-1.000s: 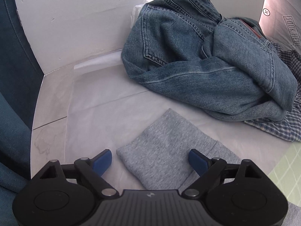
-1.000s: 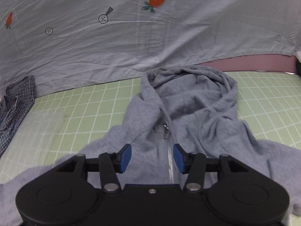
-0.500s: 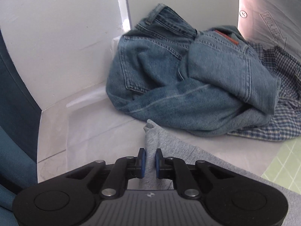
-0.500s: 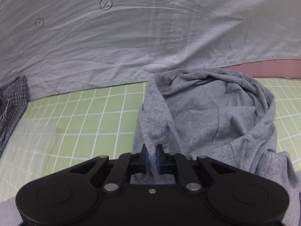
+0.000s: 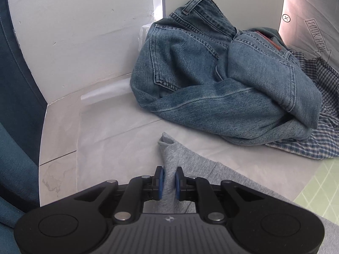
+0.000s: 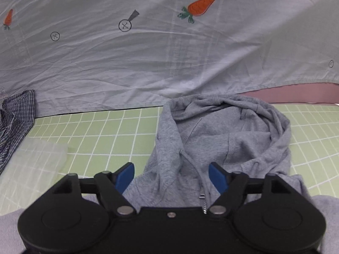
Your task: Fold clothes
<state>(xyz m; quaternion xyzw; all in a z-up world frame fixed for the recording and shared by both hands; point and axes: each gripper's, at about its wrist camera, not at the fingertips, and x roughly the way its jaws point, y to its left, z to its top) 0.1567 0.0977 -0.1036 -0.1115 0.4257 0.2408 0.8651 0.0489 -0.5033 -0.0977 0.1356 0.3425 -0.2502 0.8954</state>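
I see jeans (image 5: 222, 78) piled on a shirt (image 5: 322, 139) behind my left tool (image 5: 168, 182); the hoodie (image 6: 222, 144) lies under my right tool (image 6: 171, 176).

Black tool (image 6: 171, 177), blue fingertips (image 6: 125, 176), silver screws.

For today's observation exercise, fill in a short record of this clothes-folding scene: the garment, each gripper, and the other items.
garment: grey hoodie, hood up top, zip down the front
left gripper: jaws shut on the hoodie sleeve
right gripper: jaws open over the hoodie's zip
other clothes: jeans heaped on a checked shirt
surface: green grid mat
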